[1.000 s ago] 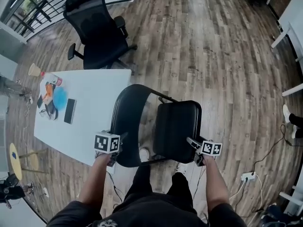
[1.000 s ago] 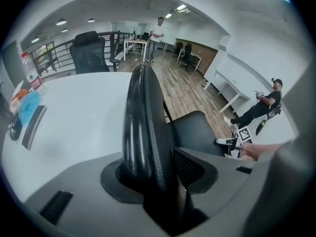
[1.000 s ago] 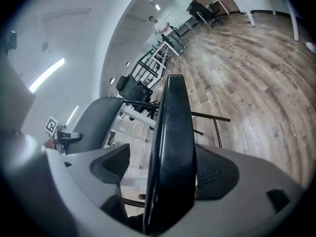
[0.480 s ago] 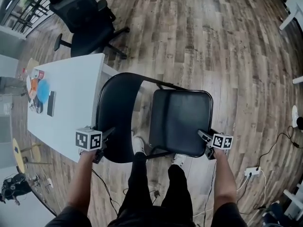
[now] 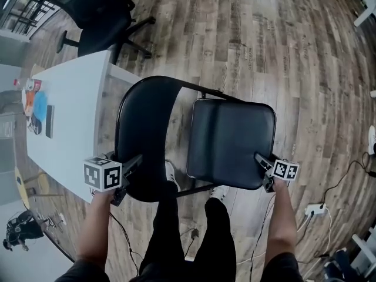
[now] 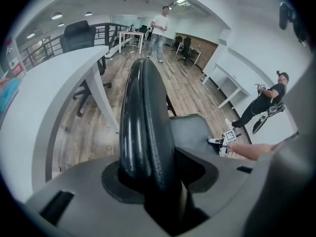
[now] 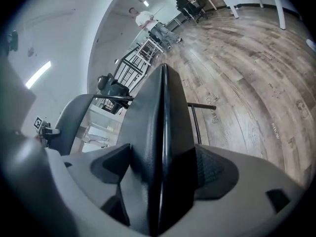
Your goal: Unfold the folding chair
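The black folding chair stands in front of me with its seat (image 5: 232, 143) swung out nearly flat and its curved backrest (image 5: 144, 134) to the left. My left gripper (image 5: 132, 163) grips the near rim of the backrest (image 6: 143, 112); its jaws are closing, and the rim fills the gap between the pads. My right gripper (image 5: 261, 160) is shut on the seat's near right corner. In the right gripper view the seat edge (image 7: 160, 127) runs straight up between the pads. Chair legs are mostly hidden under the seat.
A white table (image 5: 64, 110) stands close to the left of the chair, with small items (image 5: 35, 107) at its far end. A black office chair (image 5: 97, 16) is beyond it. A power strip (image 5: 320, 207) and cables lie on the wood floor at right. Two people (image 6: 160, 26) (image 6: 266, 102) stand farther off.
The seat has swung down and away from the backrest, so the chair is wider open. Both grippers have sunk and moved apart, the left to the left and the right to the right.
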Demonstrator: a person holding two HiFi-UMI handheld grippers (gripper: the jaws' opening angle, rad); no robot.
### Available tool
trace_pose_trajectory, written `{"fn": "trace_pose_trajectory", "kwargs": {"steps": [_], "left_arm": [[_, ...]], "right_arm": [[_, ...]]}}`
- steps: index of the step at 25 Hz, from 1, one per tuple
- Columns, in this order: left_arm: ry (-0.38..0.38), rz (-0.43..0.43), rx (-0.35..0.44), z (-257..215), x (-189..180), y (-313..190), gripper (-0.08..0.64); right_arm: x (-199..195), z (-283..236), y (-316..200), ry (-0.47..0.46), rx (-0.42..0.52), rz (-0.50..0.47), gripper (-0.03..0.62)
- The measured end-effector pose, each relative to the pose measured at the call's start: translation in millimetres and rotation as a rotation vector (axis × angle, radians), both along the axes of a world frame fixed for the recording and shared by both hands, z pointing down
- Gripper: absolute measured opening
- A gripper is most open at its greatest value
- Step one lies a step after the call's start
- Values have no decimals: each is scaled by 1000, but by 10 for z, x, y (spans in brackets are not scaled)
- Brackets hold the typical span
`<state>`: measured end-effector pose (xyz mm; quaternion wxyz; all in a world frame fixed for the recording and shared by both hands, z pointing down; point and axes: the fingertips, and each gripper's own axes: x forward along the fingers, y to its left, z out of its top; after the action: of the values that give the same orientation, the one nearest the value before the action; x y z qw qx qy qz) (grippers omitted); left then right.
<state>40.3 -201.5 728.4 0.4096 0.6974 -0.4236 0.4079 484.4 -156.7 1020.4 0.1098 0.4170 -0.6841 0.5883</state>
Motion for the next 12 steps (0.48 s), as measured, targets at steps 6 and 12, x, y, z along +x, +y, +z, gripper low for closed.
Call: {"fn": "trace_pose_trajectory", "kwargs": {"steps": [6,12], "left_arm": [[-7,-7,9,-9,225,14,184],[25,1,17,-43,466,51,163]], "right_arm": [[159,133,-4,-4,13,15,380],[263,267,33,5,0,19,391]]}}
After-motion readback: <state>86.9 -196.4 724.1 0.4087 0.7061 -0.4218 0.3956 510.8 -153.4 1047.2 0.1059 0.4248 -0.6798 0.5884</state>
